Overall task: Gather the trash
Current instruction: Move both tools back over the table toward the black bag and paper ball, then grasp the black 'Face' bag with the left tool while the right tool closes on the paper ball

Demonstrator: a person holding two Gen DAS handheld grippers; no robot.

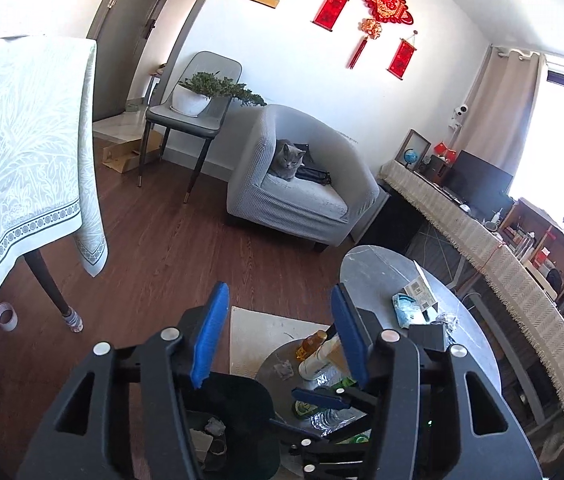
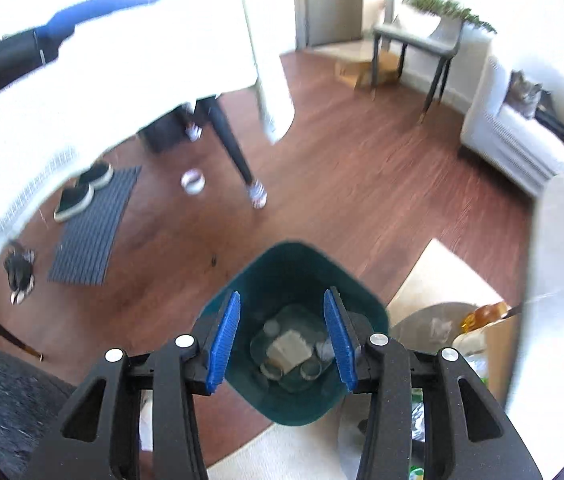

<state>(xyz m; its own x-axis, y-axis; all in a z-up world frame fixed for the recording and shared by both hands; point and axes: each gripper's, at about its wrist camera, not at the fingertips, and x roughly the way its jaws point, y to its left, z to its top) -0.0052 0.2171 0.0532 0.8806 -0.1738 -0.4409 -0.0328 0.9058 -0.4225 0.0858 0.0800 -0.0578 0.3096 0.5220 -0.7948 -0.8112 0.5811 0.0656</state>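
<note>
Looking down, we see the wood floor (image 2: 362, 184), then the dark green trash bin (image 2: 294, 276) standing on it beside the low round table (image 1: 378, 272). Our right gripper (image 2: 282, 336) hangs directly above the bin, jaws spread wide and empty. Our left gripper (image 1: 278, 332) is likewise wide open, holding nothing. Discarded paper scraps (image 2: 288, 346) lie inside the bin.

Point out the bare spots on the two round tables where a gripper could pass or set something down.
Large round table: its far-left half, toward the armchair, is bare; cards and a blue packet crowd the right side. Small lower table: a bare strip at its left edge beside the crumpled scrap; bottles fill the rest. The right gripper hangs open over the green bin.
</note>
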